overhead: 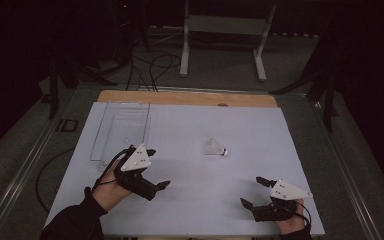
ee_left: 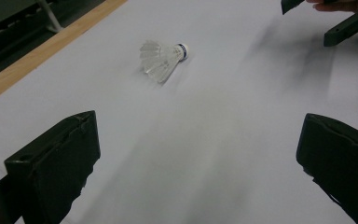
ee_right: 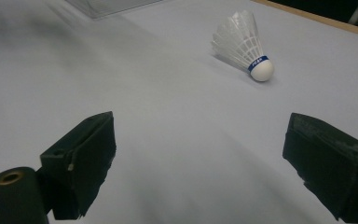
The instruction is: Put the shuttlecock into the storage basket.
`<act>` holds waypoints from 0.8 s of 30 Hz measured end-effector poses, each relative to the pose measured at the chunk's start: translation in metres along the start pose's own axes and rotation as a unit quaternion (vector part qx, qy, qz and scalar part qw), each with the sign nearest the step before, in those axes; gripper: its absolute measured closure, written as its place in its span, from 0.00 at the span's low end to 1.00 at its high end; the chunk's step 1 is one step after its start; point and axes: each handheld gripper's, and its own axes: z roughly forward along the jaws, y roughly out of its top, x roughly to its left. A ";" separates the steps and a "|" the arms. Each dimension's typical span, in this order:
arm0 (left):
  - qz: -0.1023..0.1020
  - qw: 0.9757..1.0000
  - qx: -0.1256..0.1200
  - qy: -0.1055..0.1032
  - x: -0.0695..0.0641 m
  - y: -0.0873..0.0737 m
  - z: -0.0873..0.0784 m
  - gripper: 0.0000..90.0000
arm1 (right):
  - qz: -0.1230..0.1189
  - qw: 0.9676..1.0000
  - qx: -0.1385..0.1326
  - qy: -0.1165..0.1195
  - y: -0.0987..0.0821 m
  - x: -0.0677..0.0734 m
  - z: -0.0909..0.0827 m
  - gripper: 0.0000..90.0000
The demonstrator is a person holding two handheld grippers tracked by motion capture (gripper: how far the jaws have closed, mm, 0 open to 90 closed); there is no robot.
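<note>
Shuttlecock (overhead: 216, 148): on its side mid-table, right of the tray (overhead: 122, 131), touching neither gripper. Left gripper (overhead: 156, 168), right gripper (overhead: 254, 191): jaws spread, empty. Risk, we judge: a jaw's nudge rolls it away; a hard pinch crushes feathers.

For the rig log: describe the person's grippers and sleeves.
Both the left gripper and the right gripper are black, each with two blocky black fingers, a pale grey three-cornered plate on top and a thin black trailing cable. The sleeves are dark.
</note>
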 end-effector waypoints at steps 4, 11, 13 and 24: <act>0.005 1.000 0.013 -0.010 0.000 0.005 0.006 0.00 | 0.001 1.000 0.000 0.000 0.000 0.000 0.000 0.10; 0.004 0.999 0.031 -0.014 0.004 0.012 0.017 0.00 | 0.002 1.000 0.000 0.001 0.000 0.000 0.000 0.10; 0.000 0.999 0.038 -0.019 0.005 0.013 0.020 0.00 | 0.001 1.000 0.000 0.000 0.000 0.000 0.001 0.10; 0.014 0.997 0.069 -0.039 0.009 0.026 0.034 0.00 | 0.002 1.000 0.001 0.002 0.000 -0.001 0.001 0.10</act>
